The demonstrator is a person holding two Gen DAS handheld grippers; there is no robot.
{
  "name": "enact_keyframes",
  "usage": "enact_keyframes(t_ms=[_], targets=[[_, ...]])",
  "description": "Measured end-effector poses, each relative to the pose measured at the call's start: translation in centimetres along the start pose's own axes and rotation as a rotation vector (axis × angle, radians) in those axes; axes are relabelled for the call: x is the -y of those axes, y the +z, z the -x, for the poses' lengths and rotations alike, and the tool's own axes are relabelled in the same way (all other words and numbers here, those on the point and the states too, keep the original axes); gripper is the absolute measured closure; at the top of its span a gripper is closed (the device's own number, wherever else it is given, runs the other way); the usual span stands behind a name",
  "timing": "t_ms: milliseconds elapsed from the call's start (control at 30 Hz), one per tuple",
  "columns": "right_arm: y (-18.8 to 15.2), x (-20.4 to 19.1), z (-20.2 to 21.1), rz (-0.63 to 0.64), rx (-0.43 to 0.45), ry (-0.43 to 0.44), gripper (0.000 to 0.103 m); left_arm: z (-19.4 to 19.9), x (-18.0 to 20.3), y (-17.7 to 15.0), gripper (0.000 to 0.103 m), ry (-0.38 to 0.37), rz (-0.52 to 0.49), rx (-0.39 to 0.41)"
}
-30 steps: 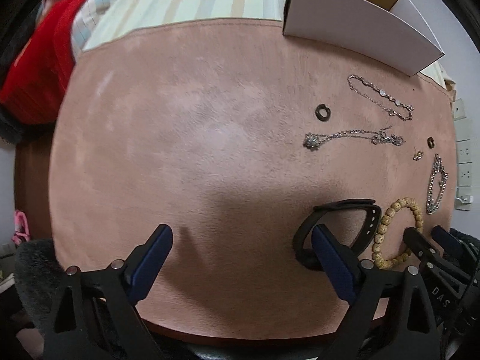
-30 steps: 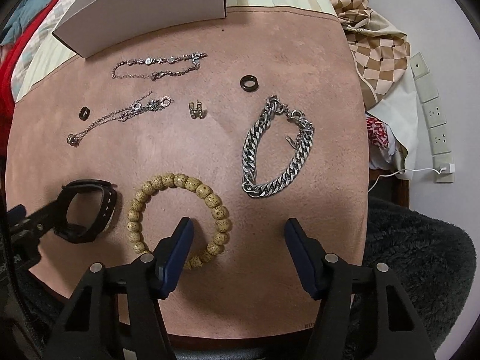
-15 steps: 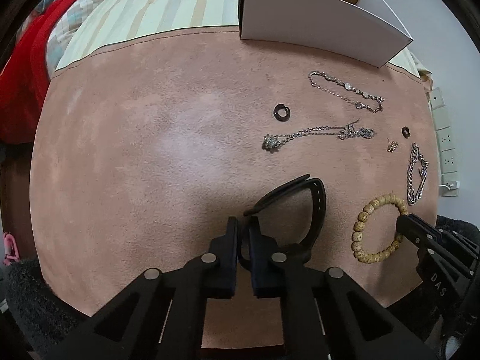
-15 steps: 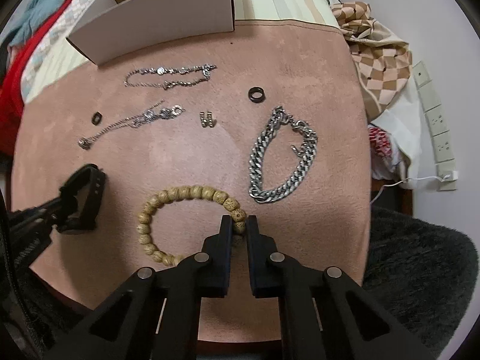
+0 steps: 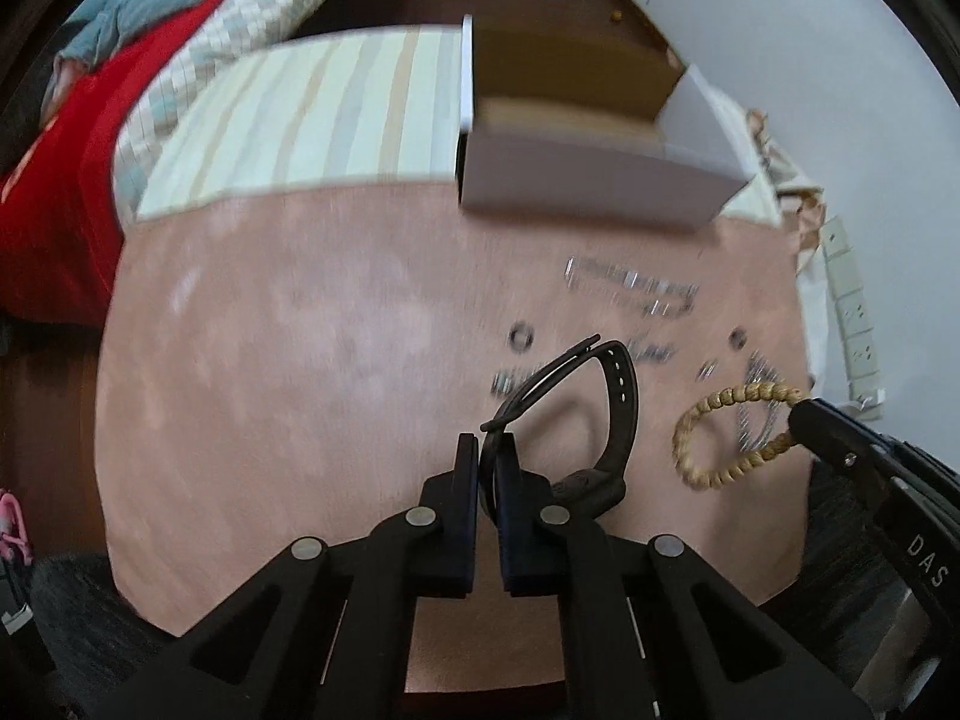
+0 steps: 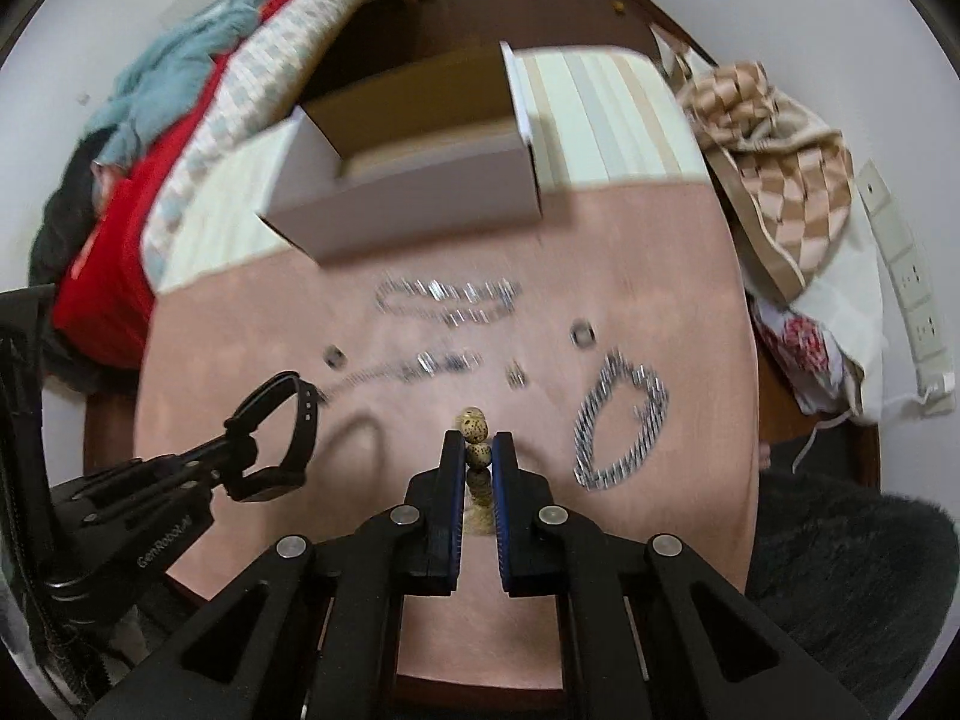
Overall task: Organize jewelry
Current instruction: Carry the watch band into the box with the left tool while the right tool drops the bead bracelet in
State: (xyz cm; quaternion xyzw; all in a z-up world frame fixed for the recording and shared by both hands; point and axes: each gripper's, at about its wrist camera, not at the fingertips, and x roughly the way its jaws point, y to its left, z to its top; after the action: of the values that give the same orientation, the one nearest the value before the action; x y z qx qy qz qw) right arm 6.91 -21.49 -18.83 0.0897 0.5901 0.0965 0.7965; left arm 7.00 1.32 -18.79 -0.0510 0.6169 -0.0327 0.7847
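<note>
Both pairs of fingers have snapped shut since a second ago and the pieces are off the mat! The left gripper (image 5: 489,450) is clamped on the black watch strap (image 5: 621,414), a smooth rubbery loop with punched holes that arcs up and away from the fingertips, its buckle end hanging to their right. The right gripper (image 6: 478,450) pinches the wooden bead bracelet (image 6: 474,426) between its blue pads; from its own camera only a few speckled, matte round beads poke out ahead of the tips, while the left view shows the full ring dangling below them.

Now the key relation: the white cardboard box (image 6: 420,198) sits dead ahead of both sets of fingers, beyond the far edge of the pink suede-like mat (image 5: 300,360), its open top facing up and its long side lying across the line of approach. Neither hand looks clearly nearer, I'd judge.

Still lying on the mat between fingers and box: the chunky steel curb chain (image 6: 621,420) to the right of the right fingers, two fine silvery chains (image 6: 447,300), a pair of dark rings (image 6: 582,333), all streaked by motion blur.
</note>
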Motion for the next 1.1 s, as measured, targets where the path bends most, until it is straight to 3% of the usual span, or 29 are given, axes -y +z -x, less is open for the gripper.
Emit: enact_keyframes(t_ms=[133, 400, 633, 800, 1000, 1067, 1100], targets=[[3.2, -0.4, 2.2, 0.016, 0.05, 0.048, 0.094, 2.7, 0.8, 2.9, 0.1, -0.024, 0.003, 0.074], [12.0, -1.8, 5.1, 0.075, 0.175, 0.093, 0.094, 3.7, 2.4, 11.8, 0.1, -0.053, -0.019, 0.167], [18.2, -2.7, 1.5, 0.123, 0.155, 0.078, 0.094, -0.5, 1.9, 16.8, 0.1, -0.073, -0.005, 0.106], [19.9, -2.3, -2.1, 0.127, 0.103, 0.068, 0.094, -3.9, 1.4, 18.7, 0.099, -0.093, 0.009, 0.035], [21.2, -1.6, -5.4, 0.118, 0.012, 0.131, 0.093, -4.9, 1.5, 20.1, 0.087, -0.081, 0.054, -0.006], [21.5, -1.0, -6.1, 0.093, -0.017, 0.143, 0.093, -4.2, 1.7, 20.4, 0.073, -0.084, 0.053, 0.015], [21.6, -0.7, -6.2, 0.083, -0.026, 0.156, 0.091, -3.8, 1.9, 20.6, 0.051, -0.082, 0.049, 0.028]])
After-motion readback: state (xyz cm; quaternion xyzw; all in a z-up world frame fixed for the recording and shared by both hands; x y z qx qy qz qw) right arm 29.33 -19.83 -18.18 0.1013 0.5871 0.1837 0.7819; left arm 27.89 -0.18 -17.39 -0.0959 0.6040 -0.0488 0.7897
